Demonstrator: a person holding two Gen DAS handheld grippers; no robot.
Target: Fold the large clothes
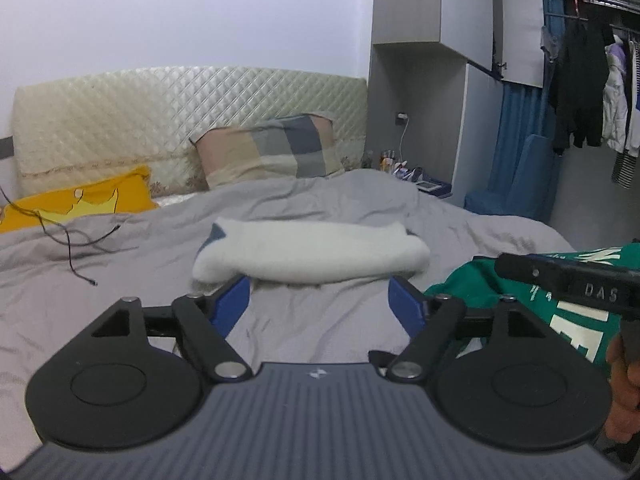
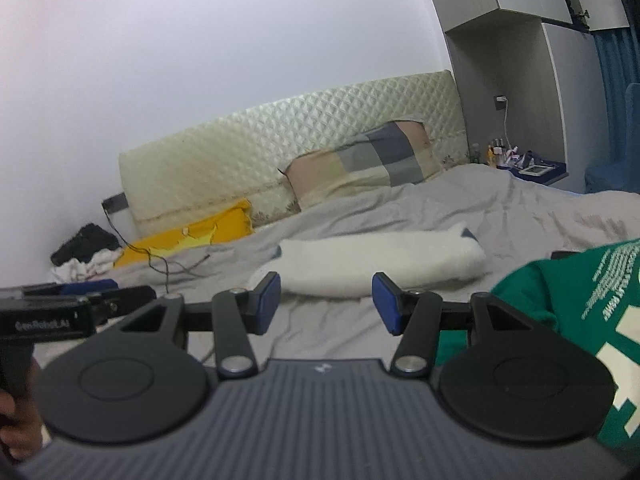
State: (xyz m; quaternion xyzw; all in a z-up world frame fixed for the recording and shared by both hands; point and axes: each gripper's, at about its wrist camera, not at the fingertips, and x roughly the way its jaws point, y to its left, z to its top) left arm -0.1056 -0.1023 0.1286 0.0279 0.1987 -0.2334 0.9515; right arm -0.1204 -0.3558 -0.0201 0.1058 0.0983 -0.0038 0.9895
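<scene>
A folded white fleece garment (image 1: 312,256) lies on the grey bed cover (image 1: 132,256), just beyond my left gripper (image 1: 320,300), which is open and empty above the cover. It also shows in the right wrist view (image 2: 380,264), ahead of my right gripper (image 2: 326,300), open and empty. A green garment with white print (image 1: 520,292) lies to the right of both grippers, and in the right wrist view (image 2: 580,312) it reaches the frame edge. The right gripper's black body shows at the right of the left view, over the green garment.
A checked pillow (image 1: 272,148) leans on the quilted headboard (image 1: 160,120). A yellow pillow (image 1: 80,200) and a black cable (image 1: 76,248) lie at left. A cluttered bedside table (image 1: 420,180), wardrobe and hanging clothes (image 1: 592,88) stand at right. Dark and white clothes (image 2: 84,252) are piled far left.
</scene>
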